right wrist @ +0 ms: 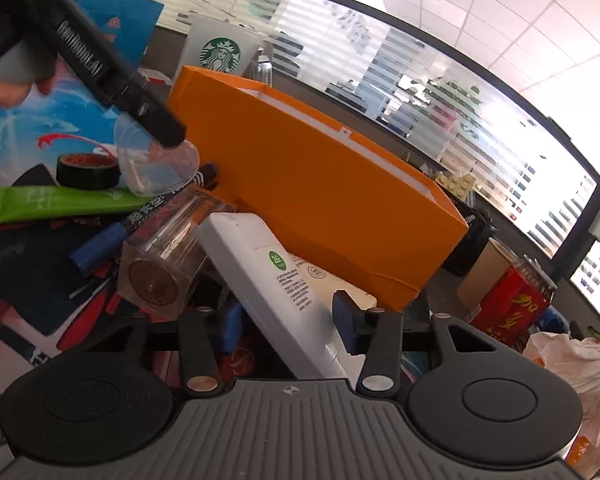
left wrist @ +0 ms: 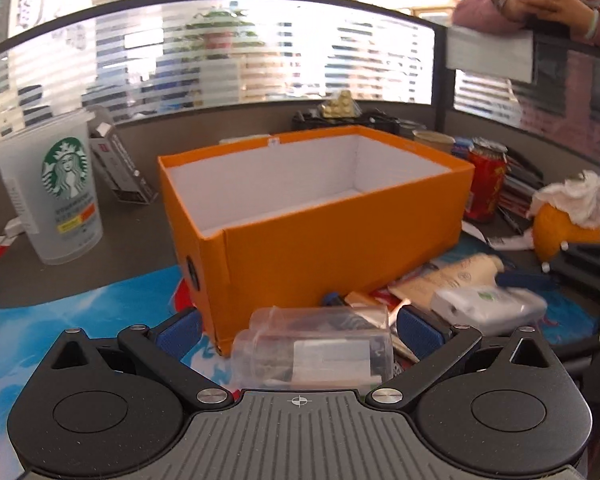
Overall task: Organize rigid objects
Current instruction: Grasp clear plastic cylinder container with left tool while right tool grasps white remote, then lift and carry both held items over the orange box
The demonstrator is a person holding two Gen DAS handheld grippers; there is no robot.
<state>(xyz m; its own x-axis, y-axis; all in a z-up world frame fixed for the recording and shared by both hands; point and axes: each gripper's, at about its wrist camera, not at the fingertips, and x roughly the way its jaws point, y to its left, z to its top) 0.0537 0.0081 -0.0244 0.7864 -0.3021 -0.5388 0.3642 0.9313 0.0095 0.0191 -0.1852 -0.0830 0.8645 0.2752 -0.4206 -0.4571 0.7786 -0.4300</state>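
An open orange box point(left wrist: 340, 224) with a white inside stands mid-table; it also shows in the right wrist view point(right wrist: 320, 184). My left gripper point(left wrist: 298, 330) stands open around a clear plastic container point(left wrist: 316, 344) lying just in front of the box. My right gripper point(right wrist: 288, 320) is closed on a white rectangular box point(right wrist: 276, 280) with a green round sticker, held tilted. The left gripper's finger point(right wrist: 156, 120) shows above the clear plastic container point(right wrist: 156, 156).
A Starbucks cup point(left wrist: 56, 188) stands left of the box, a red can point(left wrist: 486, 178) and an orange fruit point(left wrist: 568, 232) to the right. A glass jar point(right wrist: 168, 256), blue markers point(right wrist: 108, 240), green tube point(right wrist: 52, 202) and black tape roll point(right wrist: 88, 170) lie near the box.
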